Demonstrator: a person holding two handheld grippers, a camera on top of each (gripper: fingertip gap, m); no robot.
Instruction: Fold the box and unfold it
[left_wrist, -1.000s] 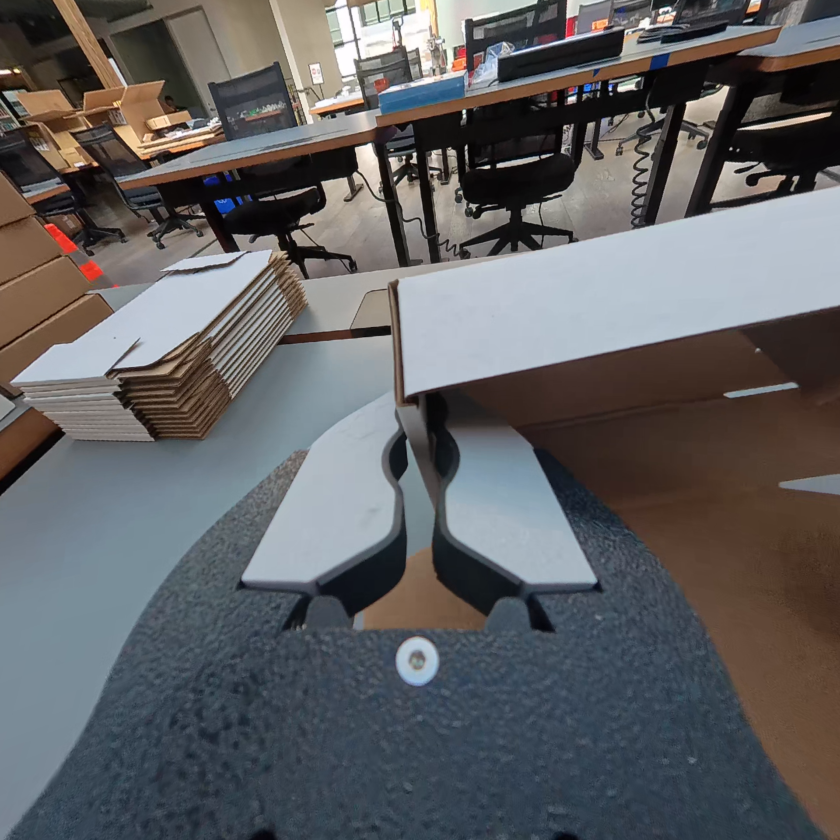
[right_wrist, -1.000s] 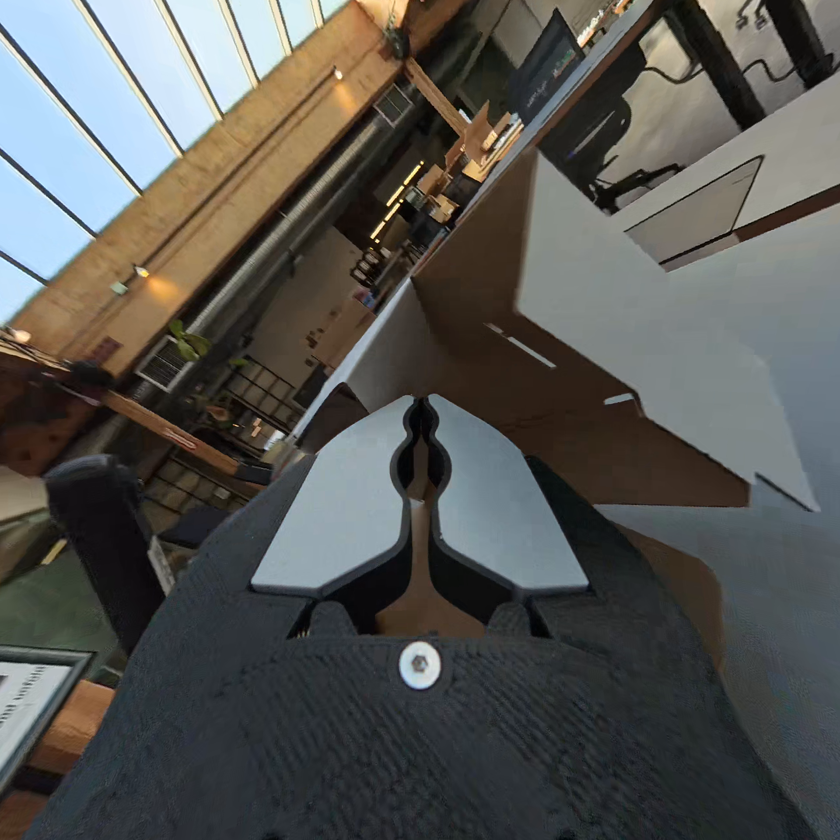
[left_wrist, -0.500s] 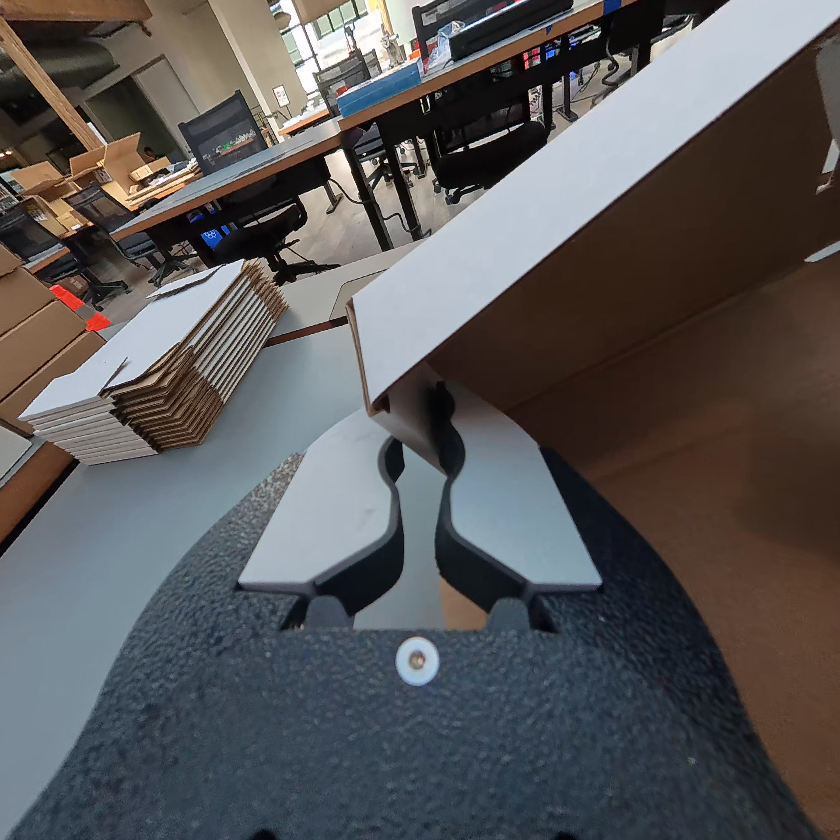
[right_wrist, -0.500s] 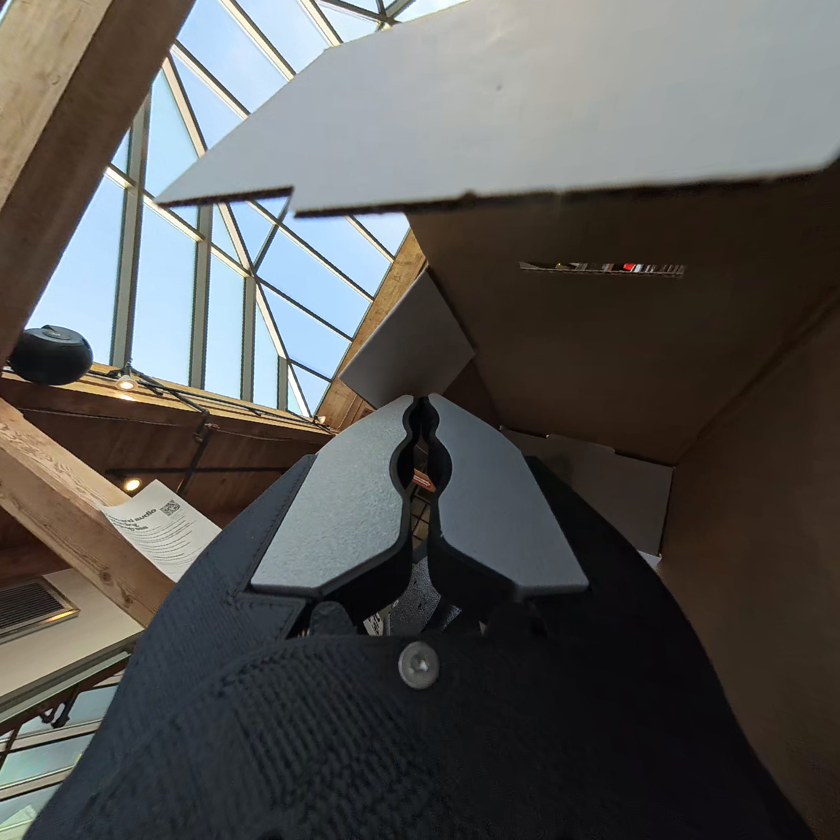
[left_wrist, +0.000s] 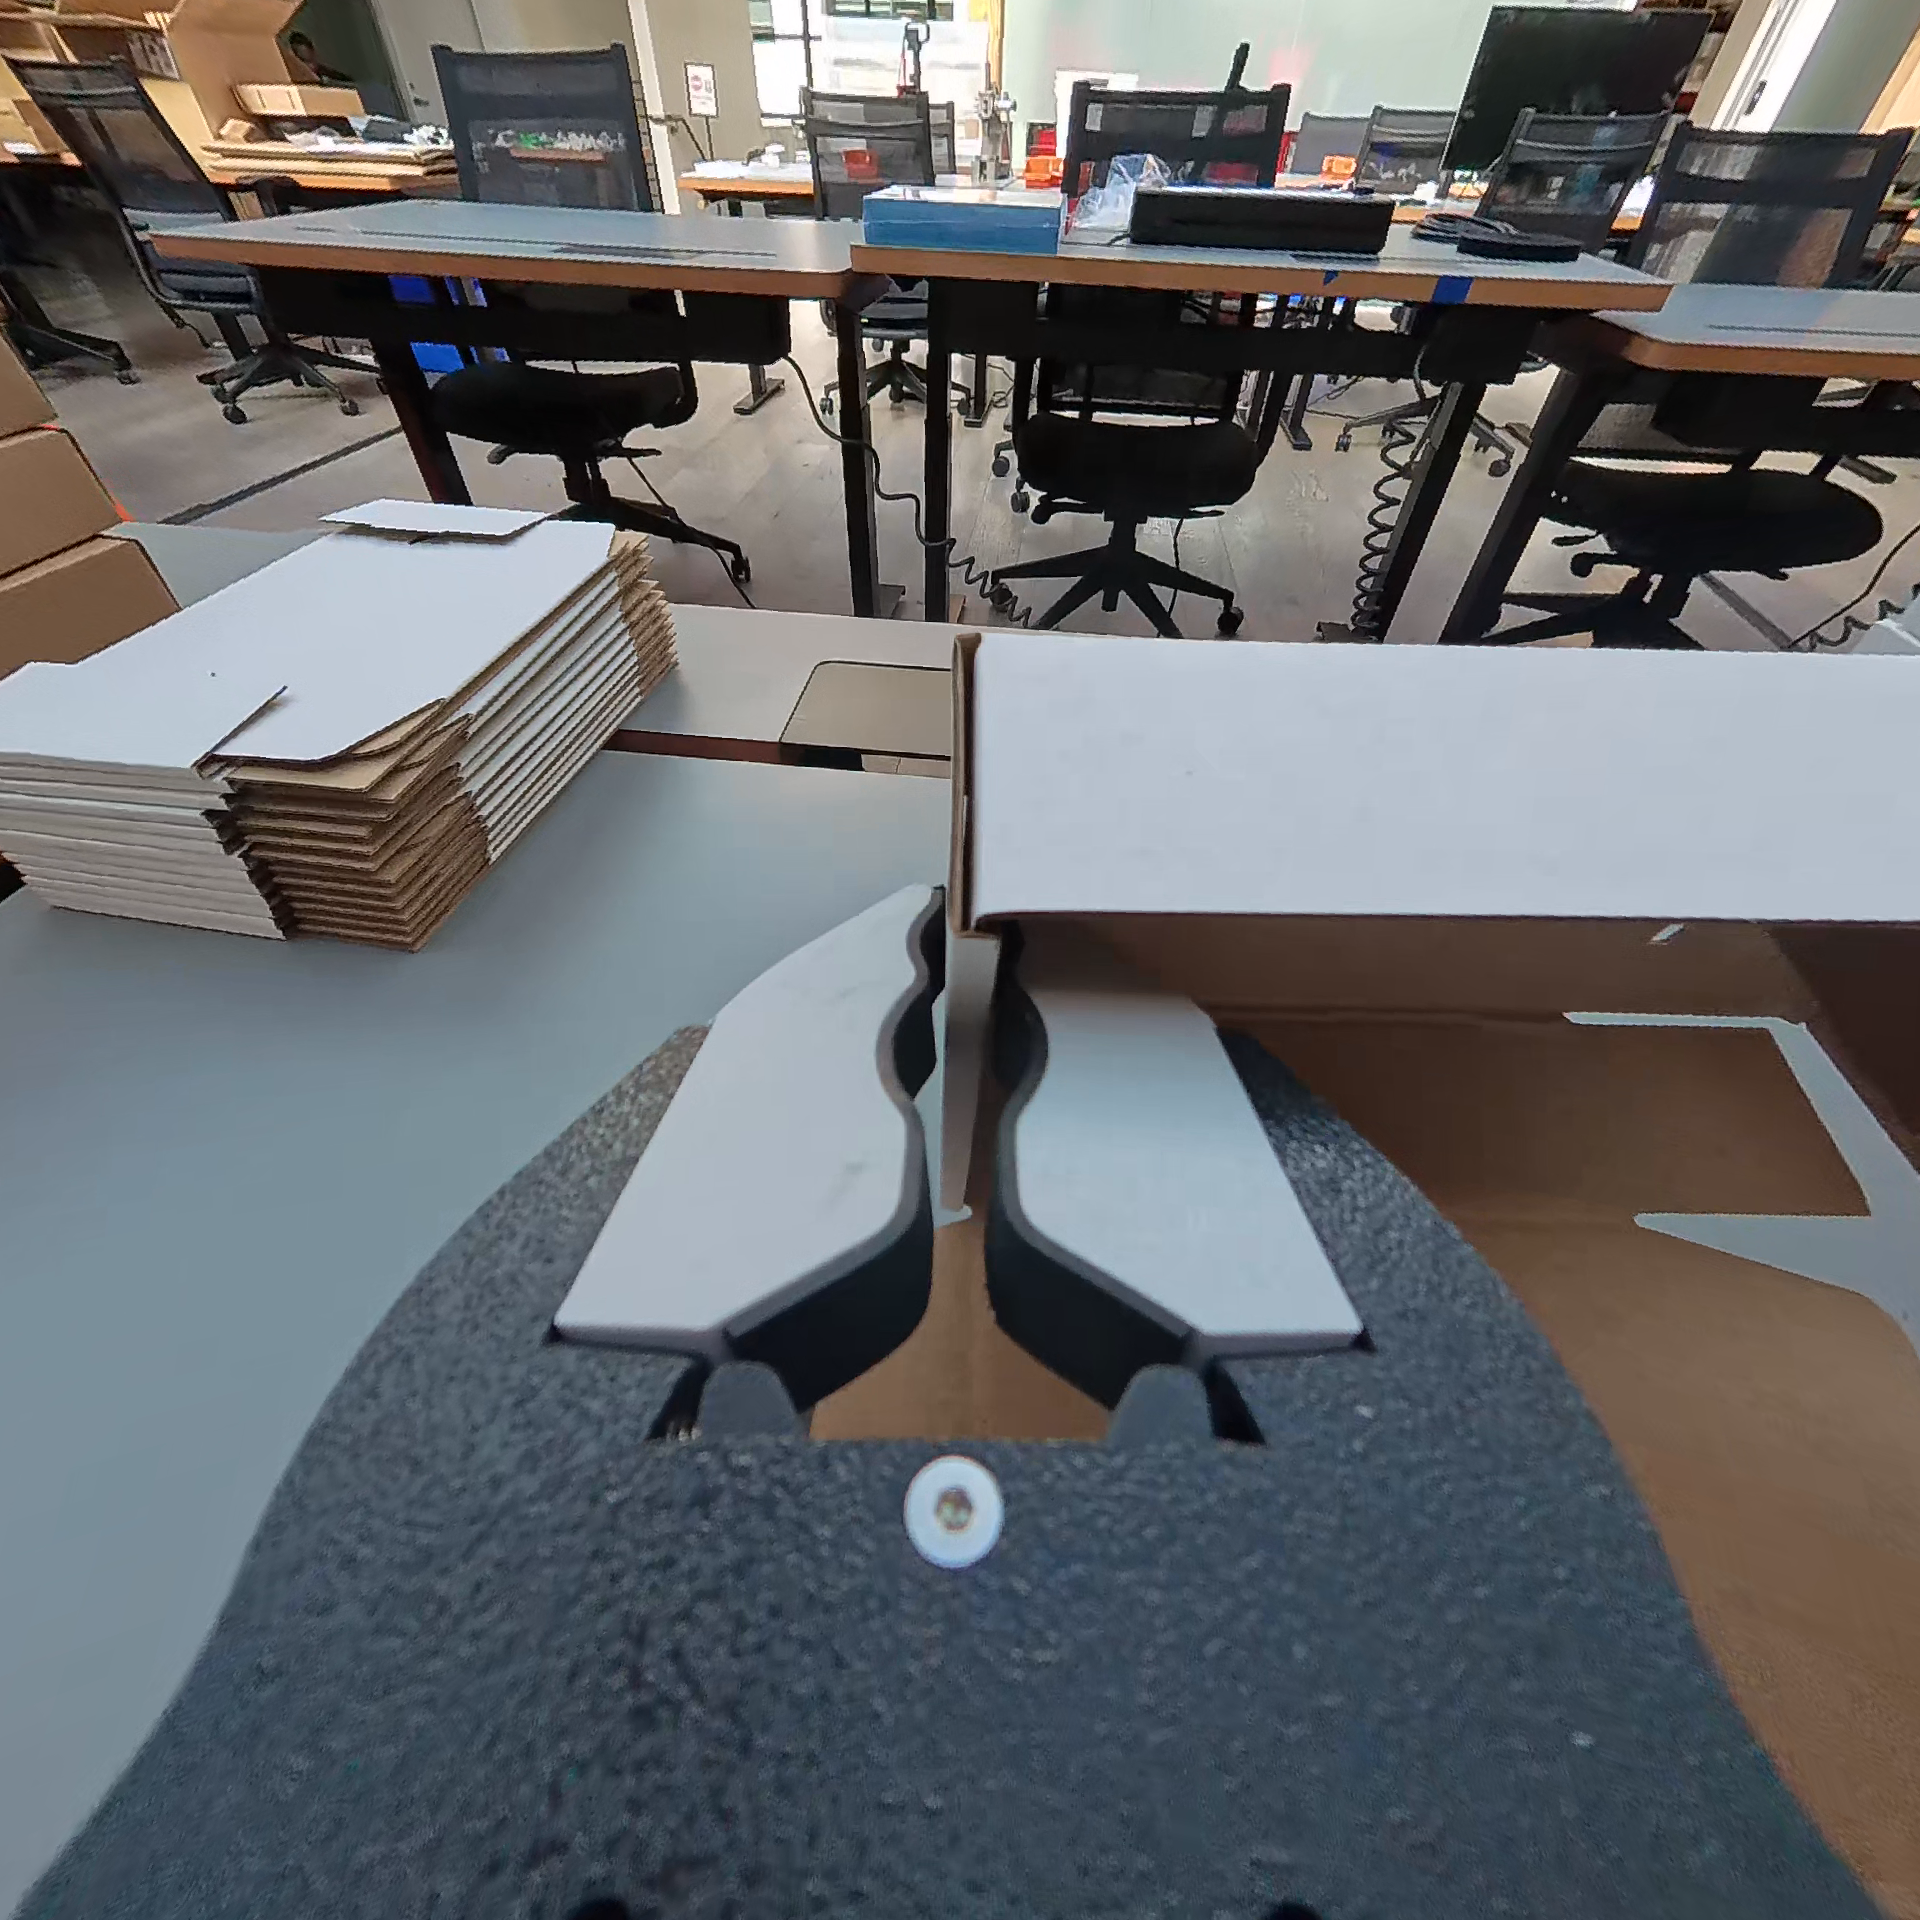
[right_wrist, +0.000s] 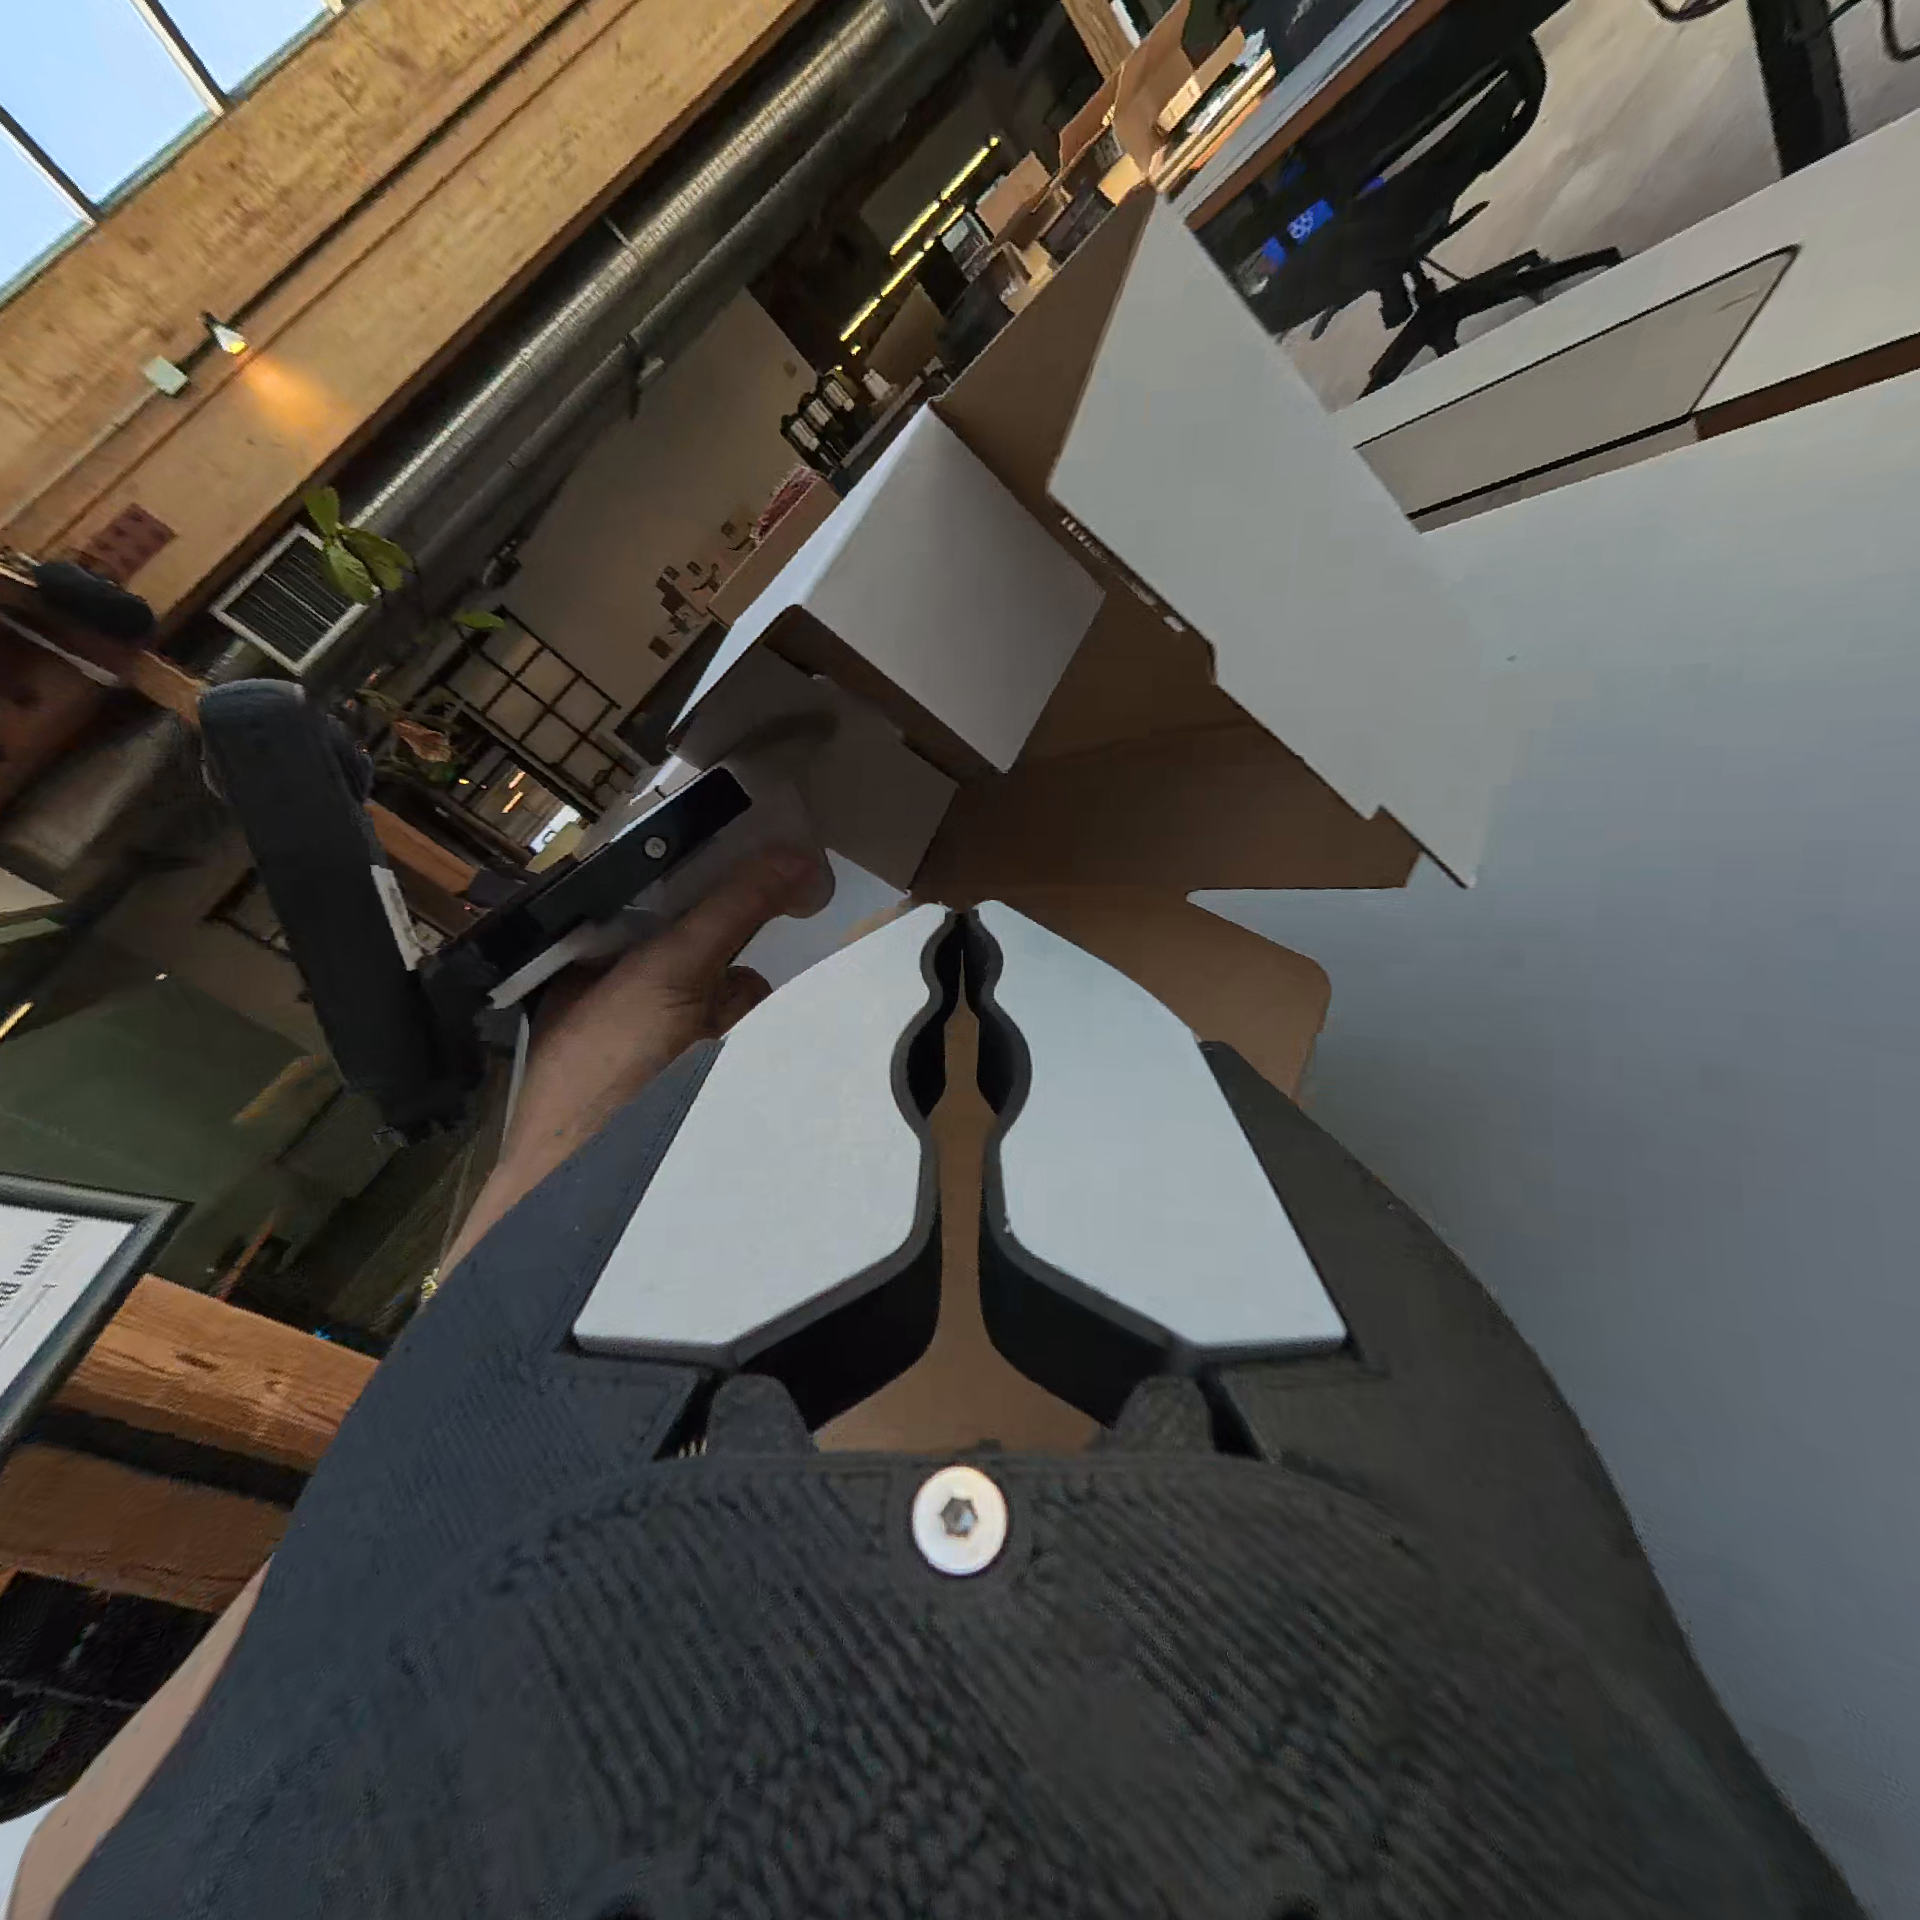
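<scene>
The cardboard box (left_wrist: 1455, 779), white outside and brown inside, lies half folded on the grey table (left_wrist: 208, 1143). Its long white panel is bent over the brown base. My left gripper (left_wrist: 971, 914) is shut on the box's upright left side wall, which stands edge-on between the fingers. My right gripper (right_wrist: 964, 920) is shut with its tips together over a brown flap (right_wrist: 1257, 987) at the near corner of the box (right_wrist: 1247, 540); nothing shows between them. The left gripper (right_wrist: 717, 816) and the hand (right_wrist: 665, 987) that holds it also show in the right wrist view.
A stack of flat cardboard blanks (left_wrist: 332, 727) lies on the table to the left. Brown cartons (left_wrist: 62, 582) stand at the far left edge. Beyond the table's far edge are desks and office chairs (left_wrist: 1132, 457).
The box was tipped up half a second ago and now lies level again. My right gripper swung up under the box and has come back to its corner. My left gripper kept its hold.
</scene>
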